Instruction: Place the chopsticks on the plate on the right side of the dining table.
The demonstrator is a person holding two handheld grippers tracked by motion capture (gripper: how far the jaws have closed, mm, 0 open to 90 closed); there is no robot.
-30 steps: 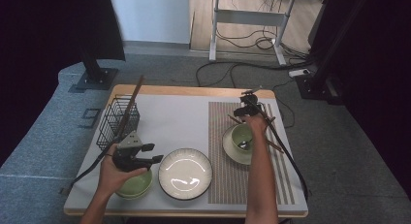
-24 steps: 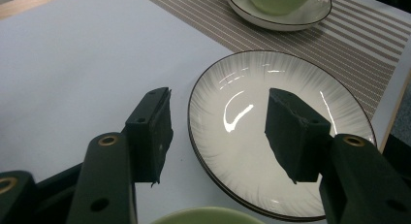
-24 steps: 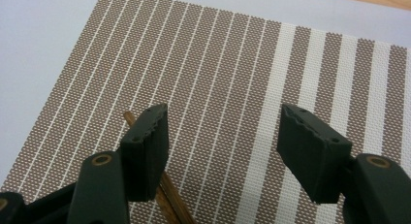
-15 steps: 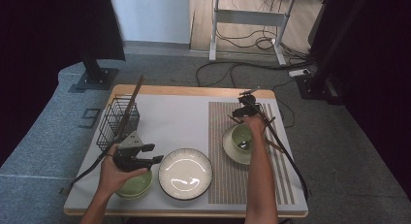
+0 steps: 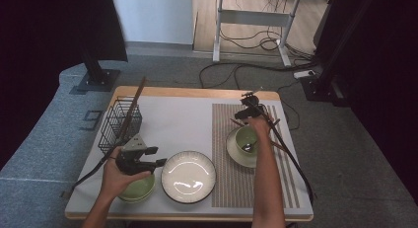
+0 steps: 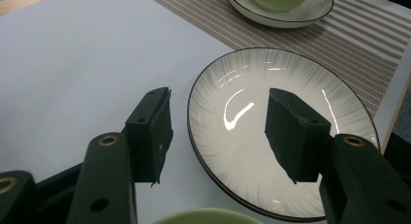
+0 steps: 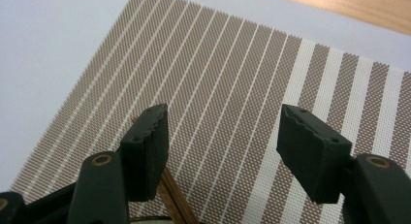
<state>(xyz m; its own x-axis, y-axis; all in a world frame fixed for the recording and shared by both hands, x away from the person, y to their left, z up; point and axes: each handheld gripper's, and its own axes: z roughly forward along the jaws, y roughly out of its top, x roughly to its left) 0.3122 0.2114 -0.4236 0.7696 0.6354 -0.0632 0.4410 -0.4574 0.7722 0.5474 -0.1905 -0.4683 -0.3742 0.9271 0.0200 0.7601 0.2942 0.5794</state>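
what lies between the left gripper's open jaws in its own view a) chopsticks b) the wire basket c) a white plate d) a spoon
c: in the left gripper view the left gripper stands open, and the empty white plate on the table shows through the gap between its jaws.

Nothing has moved: the left gripper (image 5: 153,164) and right gripper (image 5: 246,100) hold their earlier places.

two black hand-held grippers (image 5: 158,163) (image 5: 240,114) with brass-ringed screw holes, trailing black cables, bare forearms
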